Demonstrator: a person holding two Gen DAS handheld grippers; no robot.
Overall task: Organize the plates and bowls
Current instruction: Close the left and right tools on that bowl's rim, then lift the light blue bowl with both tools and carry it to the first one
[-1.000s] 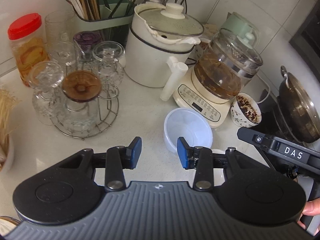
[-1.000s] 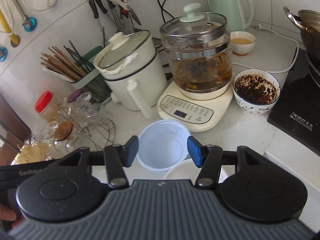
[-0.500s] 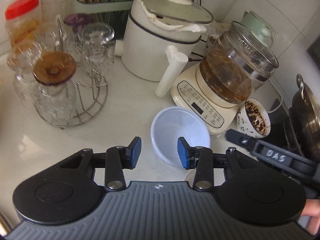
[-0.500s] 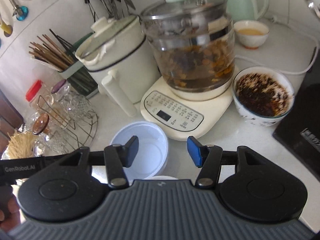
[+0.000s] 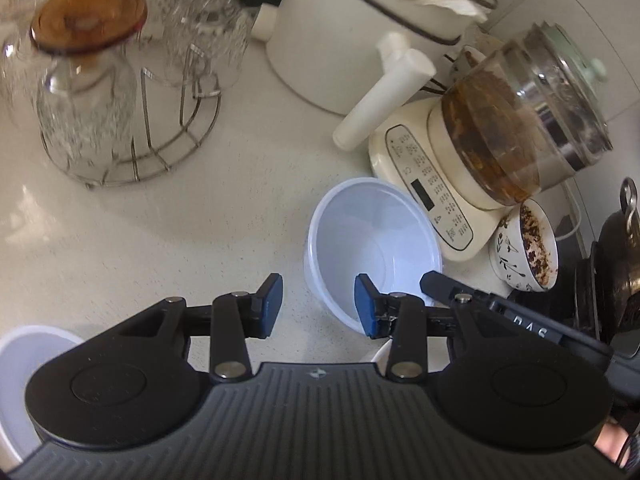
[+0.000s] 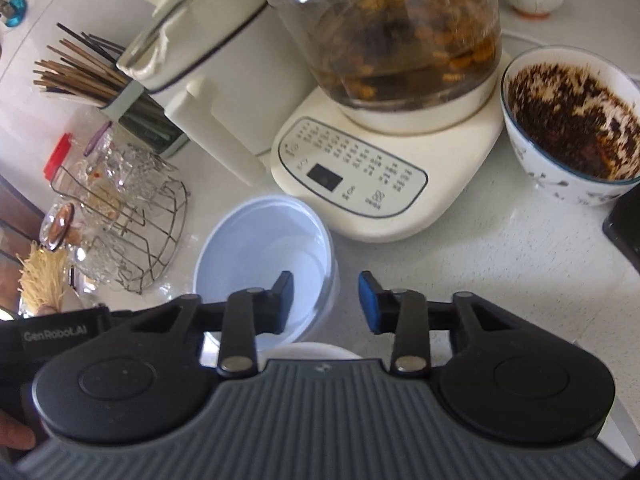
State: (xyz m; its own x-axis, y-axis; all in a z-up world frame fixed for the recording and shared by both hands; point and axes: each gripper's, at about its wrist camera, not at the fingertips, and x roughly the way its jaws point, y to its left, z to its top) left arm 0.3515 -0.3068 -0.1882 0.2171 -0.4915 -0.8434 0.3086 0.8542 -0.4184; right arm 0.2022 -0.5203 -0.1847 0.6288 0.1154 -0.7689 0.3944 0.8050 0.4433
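On the far left of the right-wrist view, the body of the left claw (image 5: 319, 304) bears the lettering "GenRobot.AI" in pale letters; in the left-wrist view the right claw (image 6: 326, 300) shows the letters "DAS", upside down there. The kettle base (image 6: 352, 184) carries a dark display and rows of small printed characters too fine to read. The white plastic bowl (image 5: 368, 240) sits upright on the pale speckled surface (image 5: 180, 208), just in front of the kettle base: round, smooth, bare inside, with a thin raised rim. The left claw stands partly open, its blue pads either side of the bowl's near-left rim, not pressing it. The right claw's jaws are closing with the bowl's right wall between them, the pads not yet on it. Right of the kettle stands a flower-patterned bowl (image 6: 568, 128) smeared with dark residue.
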